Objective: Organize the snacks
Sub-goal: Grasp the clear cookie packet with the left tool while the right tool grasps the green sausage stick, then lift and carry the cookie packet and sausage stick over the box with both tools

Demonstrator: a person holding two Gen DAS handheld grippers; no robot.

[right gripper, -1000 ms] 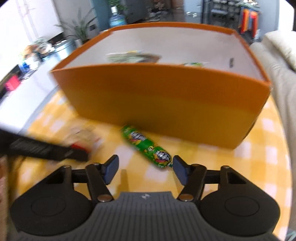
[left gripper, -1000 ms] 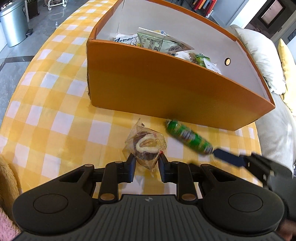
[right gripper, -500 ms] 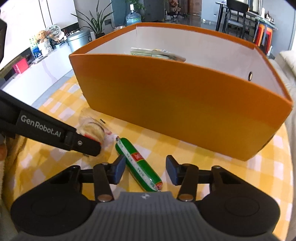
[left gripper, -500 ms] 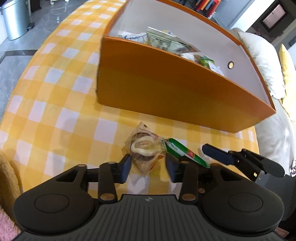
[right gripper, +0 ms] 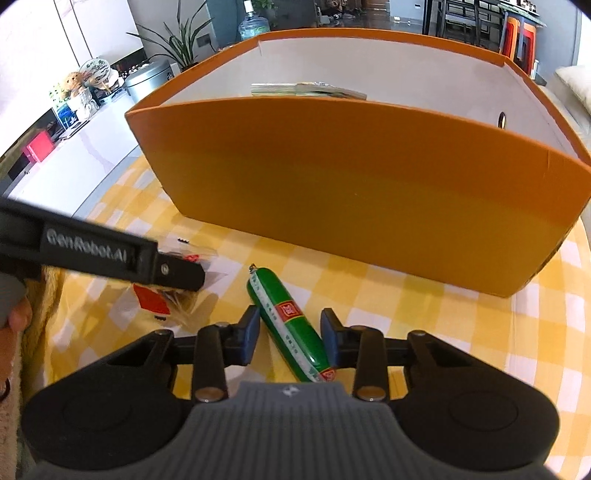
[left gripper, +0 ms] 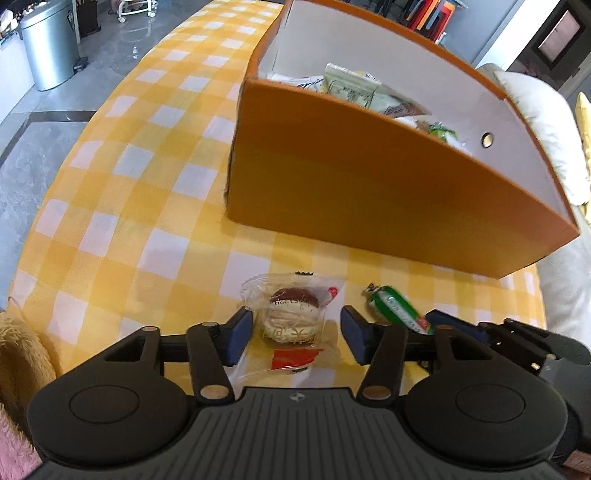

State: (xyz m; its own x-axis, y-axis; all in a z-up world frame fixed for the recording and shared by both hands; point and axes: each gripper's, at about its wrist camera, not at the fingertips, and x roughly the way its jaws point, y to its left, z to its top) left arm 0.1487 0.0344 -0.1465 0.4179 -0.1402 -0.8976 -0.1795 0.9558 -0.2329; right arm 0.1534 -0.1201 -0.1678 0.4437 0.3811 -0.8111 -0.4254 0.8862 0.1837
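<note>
At six o'clock of the box (left gripper: 388,192), both grippers gape: left (left gripper: 295,334) around pastry (left gripper: 293,314), right (right gripper: 290,334) around sausage (right gripper: 286,321); its slick skin could squirt free.

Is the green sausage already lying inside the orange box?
No, the green sausage lies on the checked tablecloth in front of the orange box, between the open fingers of the right gripper.

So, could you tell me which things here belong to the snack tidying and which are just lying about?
Part of the job:
- wrapped pastry, between the open left gripper fingers
- green sausage, between the open right gripper fingers
- orange box, already holding packets

Just lying about:
- metal bin
- cushion
- potted plant
- water bottle
</note>
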